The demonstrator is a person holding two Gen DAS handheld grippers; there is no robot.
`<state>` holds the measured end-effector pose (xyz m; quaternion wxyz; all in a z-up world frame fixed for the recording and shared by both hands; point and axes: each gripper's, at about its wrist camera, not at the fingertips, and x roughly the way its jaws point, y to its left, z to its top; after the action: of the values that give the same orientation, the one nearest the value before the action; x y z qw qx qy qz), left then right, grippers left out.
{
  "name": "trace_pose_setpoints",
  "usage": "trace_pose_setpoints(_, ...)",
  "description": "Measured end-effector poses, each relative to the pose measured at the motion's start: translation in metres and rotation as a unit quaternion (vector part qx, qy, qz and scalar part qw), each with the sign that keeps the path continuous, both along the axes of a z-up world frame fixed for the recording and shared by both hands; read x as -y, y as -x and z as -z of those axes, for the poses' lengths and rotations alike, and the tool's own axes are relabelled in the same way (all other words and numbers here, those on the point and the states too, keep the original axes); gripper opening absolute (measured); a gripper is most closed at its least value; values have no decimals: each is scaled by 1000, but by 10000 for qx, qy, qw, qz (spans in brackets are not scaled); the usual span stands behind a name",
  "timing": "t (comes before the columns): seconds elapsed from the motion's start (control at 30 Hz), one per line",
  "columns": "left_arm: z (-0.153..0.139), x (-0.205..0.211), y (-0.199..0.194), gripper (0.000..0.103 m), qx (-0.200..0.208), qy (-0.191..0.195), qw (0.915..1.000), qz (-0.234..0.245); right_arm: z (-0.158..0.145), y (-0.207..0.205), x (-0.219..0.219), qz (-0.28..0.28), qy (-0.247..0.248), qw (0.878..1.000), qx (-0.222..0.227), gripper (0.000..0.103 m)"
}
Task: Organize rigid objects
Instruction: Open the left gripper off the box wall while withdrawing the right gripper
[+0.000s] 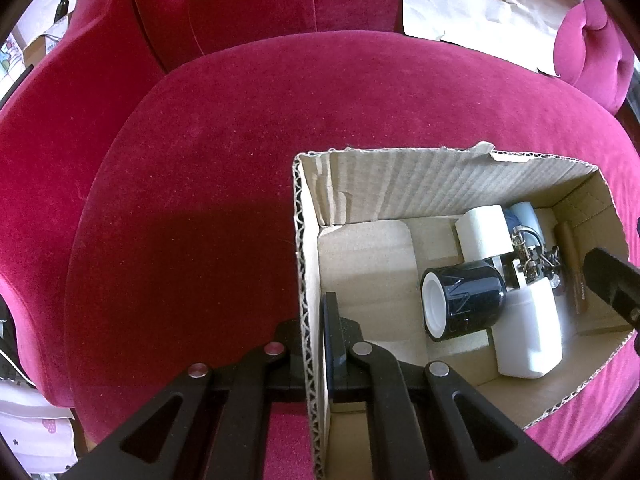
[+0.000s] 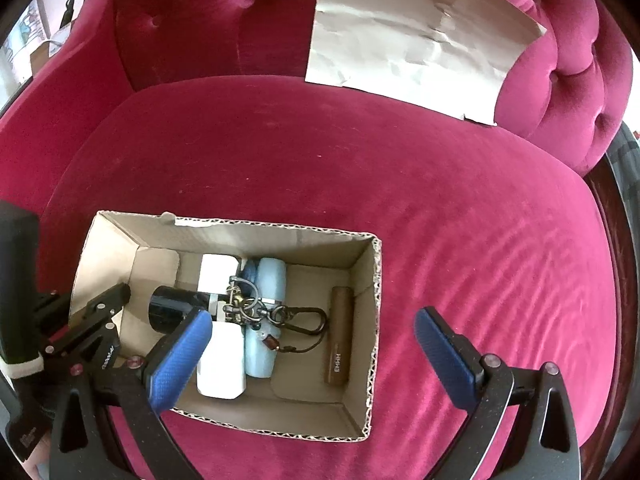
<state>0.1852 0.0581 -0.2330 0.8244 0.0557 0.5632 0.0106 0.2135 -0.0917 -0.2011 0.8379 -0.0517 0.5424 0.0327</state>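
An open cardboard box [image 2: 362, 276] sits on a red velvet seat. It holds a black jar with a white cap [image 1: 464, 300], a white bottle [image 1: 528, 336], a pale blue cylinder [image 2: 266, 320], a white block [image 2: 218, 274], a bunch of metal keys and clips [image 2: 256, 312] and a brown tube [image 2: 339, 336]. My left gripper [image 1: 312, 336] is shut on the box's left wall [image 1: 306, 280]. My right gripper [image 2: 312, 356] is open and empty, hovering above the box's right half. The left gripper also shows in the right wrist view [image 2: 100, 320].
The red velvet seat cushion [image 2: 460, 208] spreads around the box. A crumpled sheet of brown paper [image 2: 412, 36] leans on the tufted backrest at the back right. The box also shows in the left wrist view [image 1: 400, 188].
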Motion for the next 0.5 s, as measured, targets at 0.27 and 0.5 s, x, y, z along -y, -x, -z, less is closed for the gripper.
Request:
trace_pose_setpoints(0.27,-8,4,-2,5,17,-62,10000,-2,-6,3,10,88,-86,9999,23,103)
trace_pose_setpoints(0.5,-34,12,4,35,380,-266,9989,89,-16,10,14,107,-154,9998,109,103)
